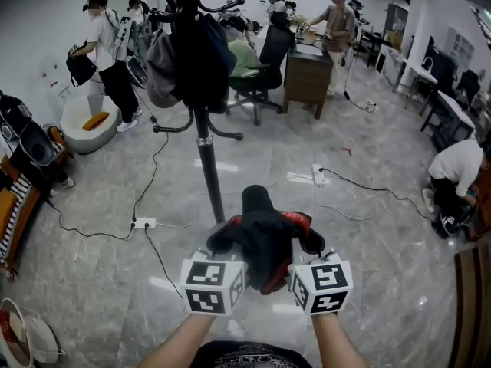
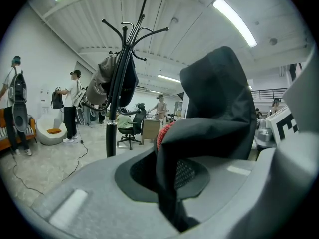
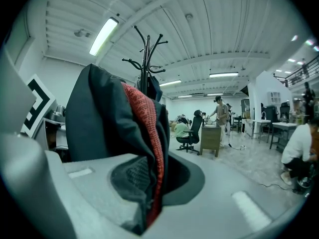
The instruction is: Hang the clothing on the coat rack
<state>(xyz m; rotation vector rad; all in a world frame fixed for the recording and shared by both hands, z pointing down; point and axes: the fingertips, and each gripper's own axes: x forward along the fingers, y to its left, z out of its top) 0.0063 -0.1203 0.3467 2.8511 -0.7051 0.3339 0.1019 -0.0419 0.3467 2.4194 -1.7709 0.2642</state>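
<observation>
A black garment with red lining (image 1: 265,240) hangs bunched between both grippers, low in the head view. My left gripper (image 1: 221,245) is shut on its left side, and the dark cloth (image 2: 209,133) rises from between the jaws in the left gripper view. My right gripper (image 1: 307,242) is shut on the other side, where the black and red fabric (image 3: 134,133) fills its jaws. The black coat rack (image 1: 201,121) stands just ahead on the floor, with dark and grey clothes (image 1: 184,60) on its upper hooks. It also shows as the rack (image 2: 119,78) to the left and the rack (image 3: 146,63) beyond the cloth.
Power strips (image 1: 143,223) and cables (image 1: 368,186) lie on the marble floor near the rack's base. An office chair (image 1: 265,67) and a wooden desk (image 1: 307,75) stand behind. Several people work around the room, one crouching at the right (image 1: 456,175).
</observation>
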